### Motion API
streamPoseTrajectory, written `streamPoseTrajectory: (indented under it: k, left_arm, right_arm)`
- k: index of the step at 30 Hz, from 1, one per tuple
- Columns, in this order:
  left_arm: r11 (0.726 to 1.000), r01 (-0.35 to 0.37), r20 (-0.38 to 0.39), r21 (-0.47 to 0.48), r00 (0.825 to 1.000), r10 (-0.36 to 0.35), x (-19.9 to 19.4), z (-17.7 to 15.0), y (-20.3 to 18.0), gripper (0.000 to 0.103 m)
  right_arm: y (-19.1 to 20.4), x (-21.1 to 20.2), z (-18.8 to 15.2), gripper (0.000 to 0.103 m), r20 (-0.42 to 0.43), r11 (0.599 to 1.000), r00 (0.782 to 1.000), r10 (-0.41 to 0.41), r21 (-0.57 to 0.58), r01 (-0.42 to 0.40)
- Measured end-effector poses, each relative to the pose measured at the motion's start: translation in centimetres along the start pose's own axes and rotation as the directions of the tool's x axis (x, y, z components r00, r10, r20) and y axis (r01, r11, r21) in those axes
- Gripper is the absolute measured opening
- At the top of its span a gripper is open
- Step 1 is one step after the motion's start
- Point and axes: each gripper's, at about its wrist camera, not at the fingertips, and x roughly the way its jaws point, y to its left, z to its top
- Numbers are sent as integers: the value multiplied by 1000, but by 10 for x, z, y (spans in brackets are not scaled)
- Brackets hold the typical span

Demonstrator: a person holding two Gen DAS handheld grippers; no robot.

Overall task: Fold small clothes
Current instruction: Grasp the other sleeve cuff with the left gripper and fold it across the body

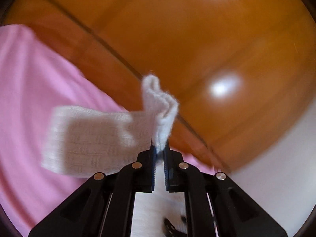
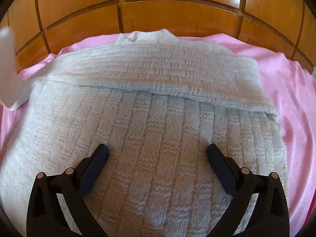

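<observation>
A small white knit sweater (image 2: 150,130) lies on a pink sheet (image 2: 292,98), neck at the far side. Its right sleeve (image 2: 177,79) is folded across the chest. My right gripper (image 2: 158,150) is open, low over the sweater's body, a finger on each side of the middle. My left gripper (image 1: 160,148) is shut on the cuff of the left sleeve (image 1: 94,138) and holds it lifted above the pink sheet (image 1: 29,90). That raised sleeve shows blurred at the left edge of the right wrist view (image 2: 7,67).
Orange wooden panelled cupboard doors (image 2: 173,15) stand right behind the bed. In the left wrist view the same wood (image 1: 197,39) fills the upper half, with a white surface (image 1: 276,173) at the lower right.
</observation>
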Motion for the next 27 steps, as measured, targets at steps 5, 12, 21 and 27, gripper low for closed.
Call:
streamPoseTrajectory:
  k: [5,12,21,27]
  left_arm:
    - [984,-36,-198,175,978,71,68,-76,-39,35]
    - [960,-143,-279,242,937,210,59,-132,7,35]
    - [966,-209,-296,150,923,245,42,-154,66,33]
    - [957,-217,-270,192,926,264,43,-157,61,33]
  right_arm:
    - [-3,-1,0,99,5,1000,1000,16,12,-16]
    - [-3,-9,5,86,5,999,999,38,22,-38]
    - [66,13,54,59,-82,949,946,315,20,-314]
    - [108,1,81,5,-69,960,966,250,-115,-256]
